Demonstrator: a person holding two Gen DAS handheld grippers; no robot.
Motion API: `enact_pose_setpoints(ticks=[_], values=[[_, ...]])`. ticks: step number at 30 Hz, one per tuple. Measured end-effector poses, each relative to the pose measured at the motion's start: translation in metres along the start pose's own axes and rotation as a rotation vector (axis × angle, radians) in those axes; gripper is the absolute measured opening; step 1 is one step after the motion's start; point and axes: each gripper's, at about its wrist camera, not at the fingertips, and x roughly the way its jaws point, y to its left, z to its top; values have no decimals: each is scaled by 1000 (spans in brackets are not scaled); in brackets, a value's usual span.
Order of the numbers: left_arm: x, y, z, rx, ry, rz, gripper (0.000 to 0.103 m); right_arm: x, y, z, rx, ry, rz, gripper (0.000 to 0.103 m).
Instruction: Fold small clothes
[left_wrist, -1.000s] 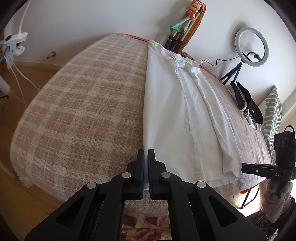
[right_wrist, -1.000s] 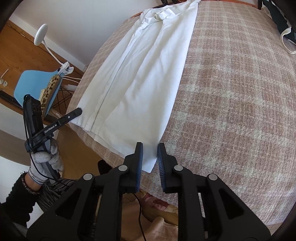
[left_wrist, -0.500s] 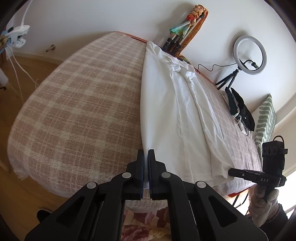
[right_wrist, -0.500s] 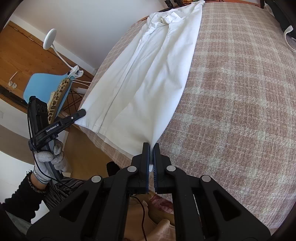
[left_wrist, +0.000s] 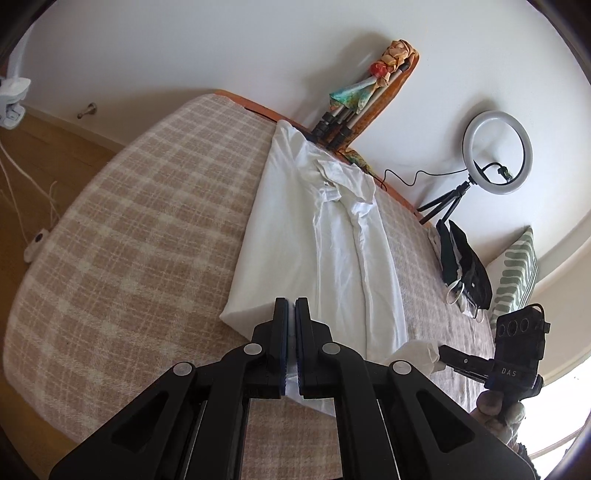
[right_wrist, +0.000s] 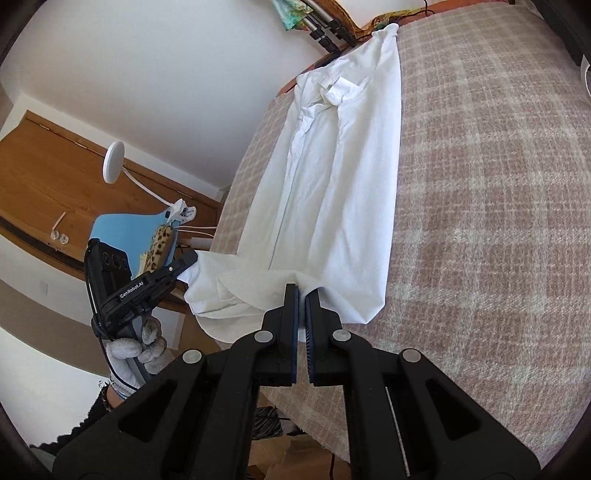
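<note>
A long white shirt (left_wrist: 325, 240) lies lengthwise on the plaid blanket (left_wrist: 140, 236), its collar toward the far wall and its near hem lifted off the bed. The left gripper (left_wrist: 291, 314) and right gripper (right_wrist: 301, 295) each pinch a hem corner, jaws closed on the cloth. Broad bare blanket spreads on both sides of the shirt.
</note>
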Motion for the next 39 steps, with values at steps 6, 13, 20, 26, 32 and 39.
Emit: enact_pose_setpoints(ticks=[6, 13, 20, 26, 32, 39], values=[[41, 5, 31, -16, 9, 72, 2, 11, -29, 37, 76, -33, -39, 5], [72, 26, 48, -61, 40, 92, 3, 26, -44, 51, 116, -22, -63, 5], [70, 31, 64, -64, 5, 134, 12, 30, -51, 65, 147, -54, -117, 5], [51, 33, 66, 36, -6, 93, 13, 12, -46, 67, 53, -107, -228, 31], [56, 26, 48, 185, 71, 96, 13, 10, -35, 60, -66, -57, -190, 29], [78, 3, 49, 342, 64, 128, 15, 34, -21, 54, -221, -9, -316, 27]])
